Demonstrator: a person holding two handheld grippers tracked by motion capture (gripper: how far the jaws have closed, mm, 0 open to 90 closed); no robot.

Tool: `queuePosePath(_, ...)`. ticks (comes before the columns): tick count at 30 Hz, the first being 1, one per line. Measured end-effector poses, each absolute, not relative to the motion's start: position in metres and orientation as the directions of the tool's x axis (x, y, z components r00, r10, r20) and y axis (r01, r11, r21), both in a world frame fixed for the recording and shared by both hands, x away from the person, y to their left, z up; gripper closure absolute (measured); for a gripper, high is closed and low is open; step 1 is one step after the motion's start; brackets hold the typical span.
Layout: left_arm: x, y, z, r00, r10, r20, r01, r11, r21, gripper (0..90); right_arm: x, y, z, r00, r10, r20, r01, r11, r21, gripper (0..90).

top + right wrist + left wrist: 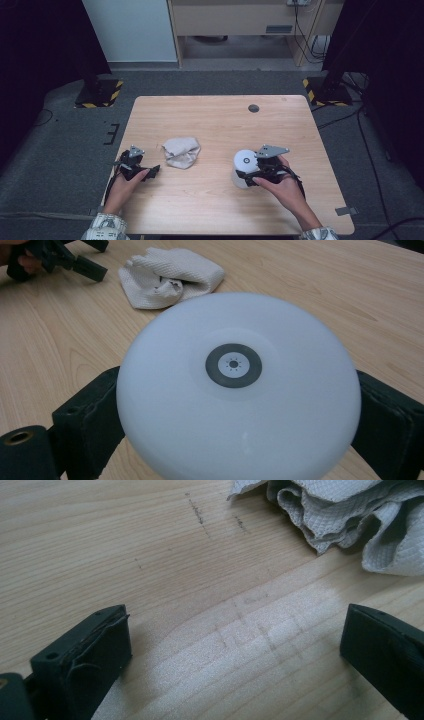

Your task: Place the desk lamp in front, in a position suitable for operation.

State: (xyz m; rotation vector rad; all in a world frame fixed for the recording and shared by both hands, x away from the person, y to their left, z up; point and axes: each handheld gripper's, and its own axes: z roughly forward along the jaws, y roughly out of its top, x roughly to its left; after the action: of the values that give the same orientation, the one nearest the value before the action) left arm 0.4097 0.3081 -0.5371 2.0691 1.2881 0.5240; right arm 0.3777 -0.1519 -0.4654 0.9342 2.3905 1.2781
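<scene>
Lamp (239, 390), white dome, smooth, slippery, likely light: right tool (240, 425) pinches its sides; left tool (235, 650) spread near crumpled cloth (350, 520).

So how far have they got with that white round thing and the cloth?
Early on, it seems. Done so far: the right gripper has closed on the white round container, a jaw on each side of it. In hand: the left gripper is open and empty above the table, aimed toward the crumpled cloth. Left to do: the cloth lies untouched, apart from the container, so any wiping has not begun.
</scene>
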Motion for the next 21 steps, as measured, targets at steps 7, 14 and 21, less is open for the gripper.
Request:
queuePosePath(7,0.410,0.308,-0.537,0.441,0.897,0.002,0.643,-0.318,0.697,0.0,0.372,-0.141,-0.465,-0.769,0.636,0.066,0.409,0.411,0.815,7.7)
queuePosePath(14,0.410,0.308,-0.537,0.445,0.896,0.002,0.642,-0.320,0.697,0.0,0.367,-0.125,-0.465,-0.781,0.620,0.076,0.416,0.426,0.803,7.5)
queuePosePath(21,0.410,0.308,-0.537,0.445,0.896,0.002,0.642,-0.320,0.697,0.0,0.363,-0.110,-0.465,-0.797,0.596,0.093,0.416,0.431,0.801,6.9)
